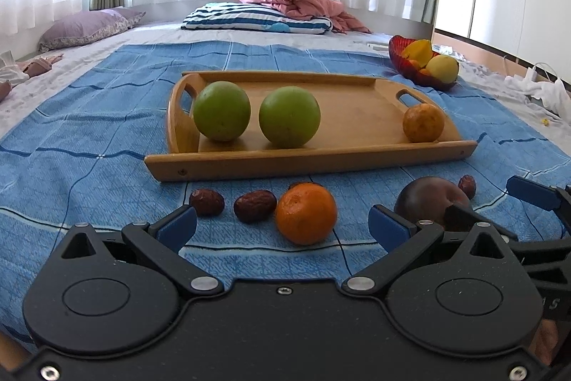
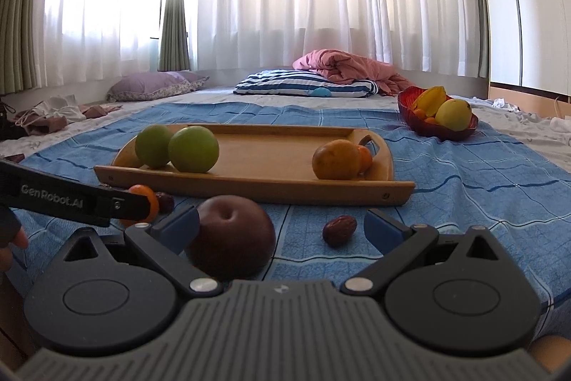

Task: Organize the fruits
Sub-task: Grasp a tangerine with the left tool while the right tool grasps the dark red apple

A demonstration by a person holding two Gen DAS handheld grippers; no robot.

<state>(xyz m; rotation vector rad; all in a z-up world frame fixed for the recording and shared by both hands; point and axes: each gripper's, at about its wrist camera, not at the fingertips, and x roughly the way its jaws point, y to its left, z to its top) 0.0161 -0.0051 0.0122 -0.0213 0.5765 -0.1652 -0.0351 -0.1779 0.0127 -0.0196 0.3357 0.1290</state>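
A wooden tray (image 1: 321,161) on the blue cloth holds two green fruits (image 1: 222,110) (image 1: 289,116) and a small orange fruit (image 1: 423,123). My left gripper (image 1: 283,227) is open just above the cloth, with an orange (image 1: 306,213) lying between its fingertips and two dates (image 1: 254,205) left of that. My right gripper (image 2: 282,227) is open too. A dark red round fruit (image 2: 232,238) sits between its fingers against the left finger, and a date (image 2: 339,230) lies nearer the right one. In the right wrist view the tray (image 2: 249,184) shows a second small orange fruit (image 2: 365,158).
A red bowl (image 1: 421,74) with yellow fruit stands at the back right of the cloth. Another date (image 1: 467,185) lies beyond the dark fruit. Pillows (image 1: 257,18) and a pink blanket (image 1: 303,0) lie further back on the bed, with clothes at the left edge.
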